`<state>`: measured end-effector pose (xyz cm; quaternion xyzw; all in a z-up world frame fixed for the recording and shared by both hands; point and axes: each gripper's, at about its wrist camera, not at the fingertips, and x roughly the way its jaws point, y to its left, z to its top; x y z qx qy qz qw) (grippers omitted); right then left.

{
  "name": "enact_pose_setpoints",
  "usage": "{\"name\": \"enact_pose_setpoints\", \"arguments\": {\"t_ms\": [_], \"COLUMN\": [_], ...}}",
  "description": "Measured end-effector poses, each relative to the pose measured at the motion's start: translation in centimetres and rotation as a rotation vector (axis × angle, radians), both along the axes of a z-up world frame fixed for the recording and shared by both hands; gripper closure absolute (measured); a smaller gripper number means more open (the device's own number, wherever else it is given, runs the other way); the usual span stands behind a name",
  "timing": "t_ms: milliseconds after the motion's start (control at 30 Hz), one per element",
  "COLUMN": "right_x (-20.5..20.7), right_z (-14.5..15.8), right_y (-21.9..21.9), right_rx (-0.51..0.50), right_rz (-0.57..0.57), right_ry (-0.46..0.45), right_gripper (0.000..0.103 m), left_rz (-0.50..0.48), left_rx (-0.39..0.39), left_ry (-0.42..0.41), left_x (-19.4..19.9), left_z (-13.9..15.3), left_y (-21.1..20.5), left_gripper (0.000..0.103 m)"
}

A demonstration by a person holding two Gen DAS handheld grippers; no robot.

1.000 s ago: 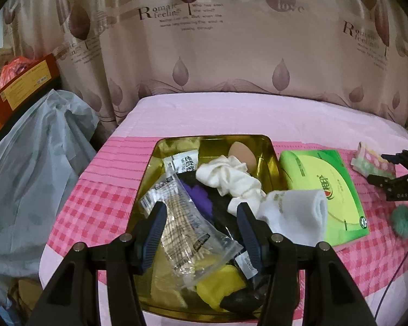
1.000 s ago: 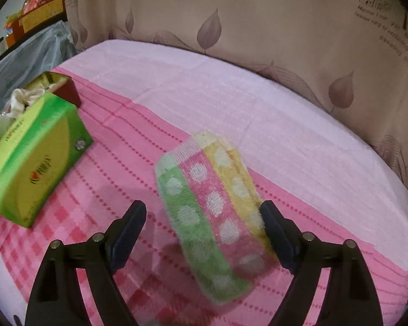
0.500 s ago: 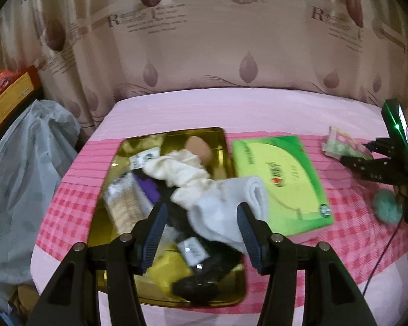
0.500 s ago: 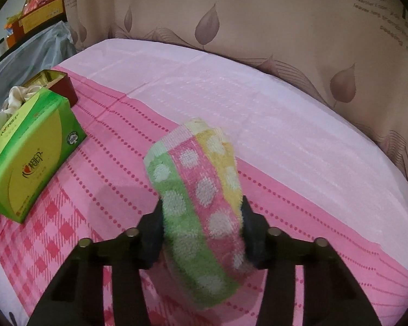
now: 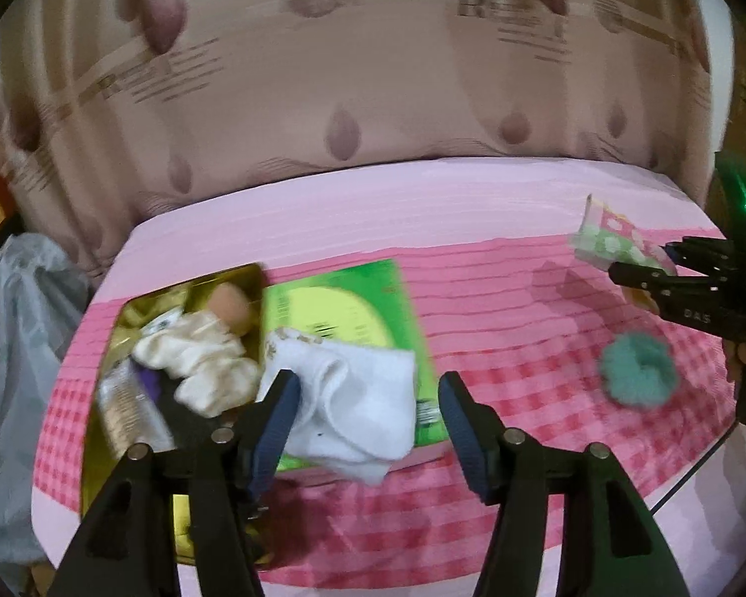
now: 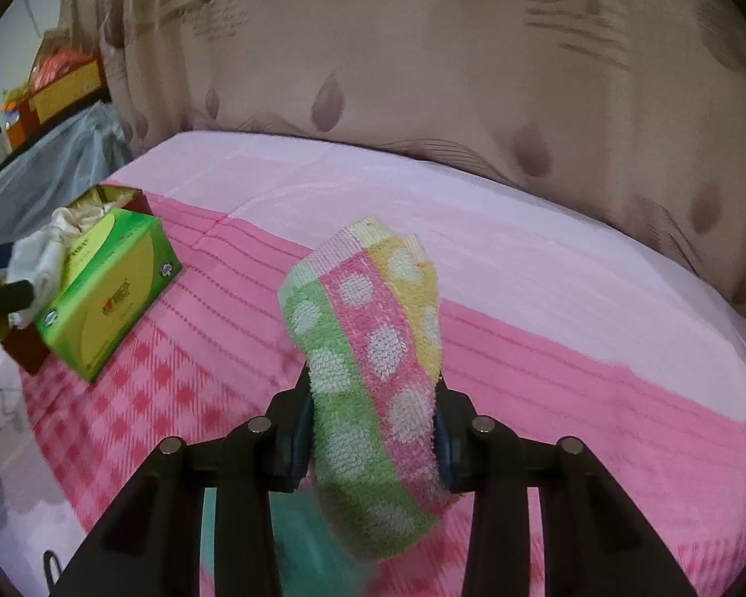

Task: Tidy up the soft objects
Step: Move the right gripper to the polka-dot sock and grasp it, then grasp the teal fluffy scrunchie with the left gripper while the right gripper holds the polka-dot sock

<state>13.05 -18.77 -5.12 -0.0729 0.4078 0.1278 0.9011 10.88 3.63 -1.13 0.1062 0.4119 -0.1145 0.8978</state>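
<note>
Pink checked bedcover (image 5: 497,383) is your work surface, curtain behind. At the left sits the gold tray (image 5: 124,313), the likely collection spot since it is already piled with soft stuff: cream cloth (image 5: 194,363), a beige sponge (image 5: 231,303), some packets. The green tissue box (image 5: 338,308) lies just right of the tray, touching it. A white sock (image 5: 353,408) drapes over the tray's right edge and onto the near part of the box, so it looks half in, not stowed. Your left gripper (image 5: 368,413) is spread wide, holding nothing, with the sock between its fingers but nearer the left one; no contact visible. Your right gripper (image 6: 373,428) is clamped on the dotted towel (image 6: 368,348), folded and pinched at its middle, lifted off the cover, far right of the tray. The teal scrunchie (image 5: 639,370) lies loose on the cover, below and near that right gripper.
</note>
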Motion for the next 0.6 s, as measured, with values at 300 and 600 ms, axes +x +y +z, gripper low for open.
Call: {"name": "enact_pose_setpoints", "arguments": {"t_ms": [300,600], "right_x": [-6.5,-8.0], "right_z": [0.4,-2.1], "right_y": [-8.0,-10.8], "right_rx": [0.058,0.137], "right_rz": [-0.203,-0.298], "right_ry": [-0.009,0.017], "right_gripper": [0.068,0.068], "left_rz": [-0.238,-0.398], "left_rx": [-0.013,0.007], "left_ry": [0.063,0.139], "left_x": [-1.6,-3.5], "left_z": [-1.2,-3.9], "left_y": [-9.4,-17.3], "left_gripper": [0.042,0.042]}}
